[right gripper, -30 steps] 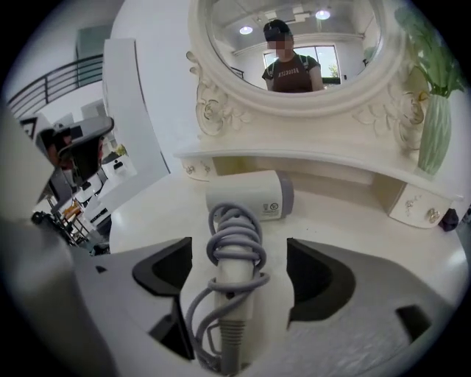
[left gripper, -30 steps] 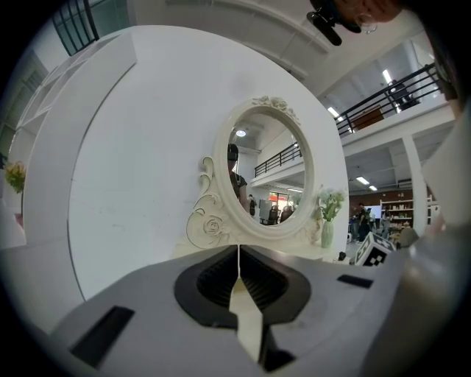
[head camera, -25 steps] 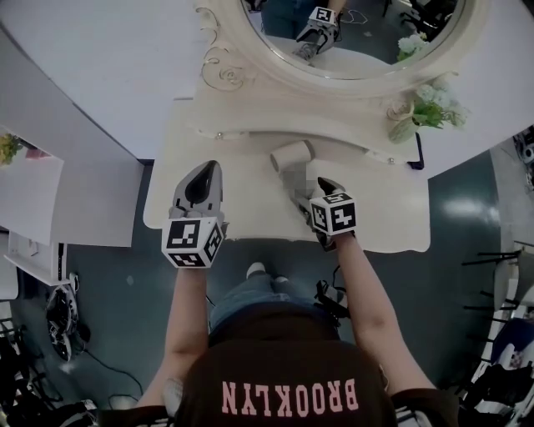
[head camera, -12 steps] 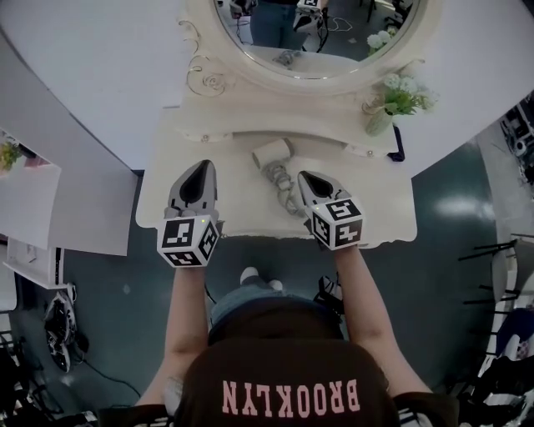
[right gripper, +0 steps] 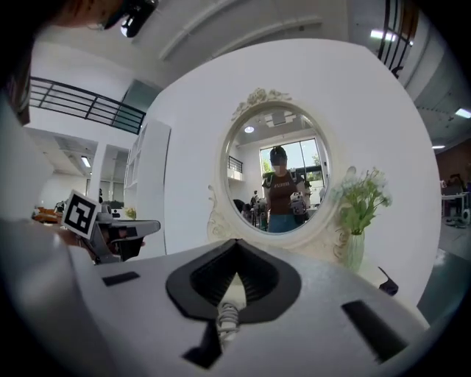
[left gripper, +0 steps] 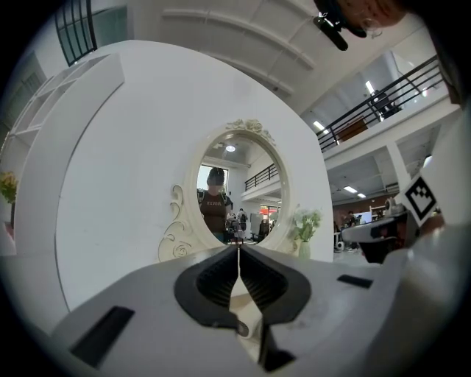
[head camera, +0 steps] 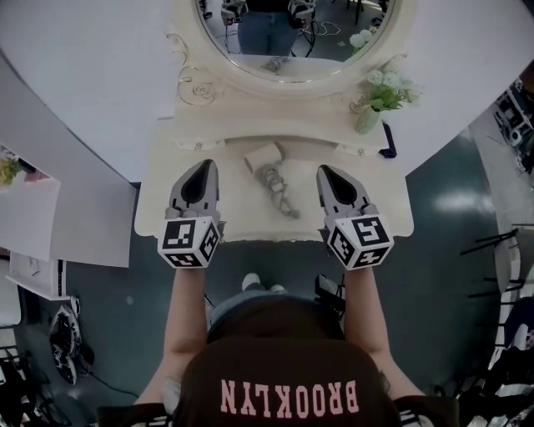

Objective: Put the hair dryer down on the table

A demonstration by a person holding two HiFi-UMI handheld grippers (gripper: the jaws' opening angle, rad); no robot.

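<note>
The mirror (head camera: 294, 25) is cut off at the top edge. The dark thing (head camera: 387, 141) by the vase (head camera: 365, 120) is too small to name. In its own view, the right claw (right gripper: 235, 247) hides all of the hair dryer (head camera: 264, 156) but the cord (right gripper: 227, 318).

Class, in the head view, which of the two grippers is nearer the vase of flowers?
The right gripper: it is on the same side of the table as the vase, while the left gripper is beyond the hair dryer.
</note>
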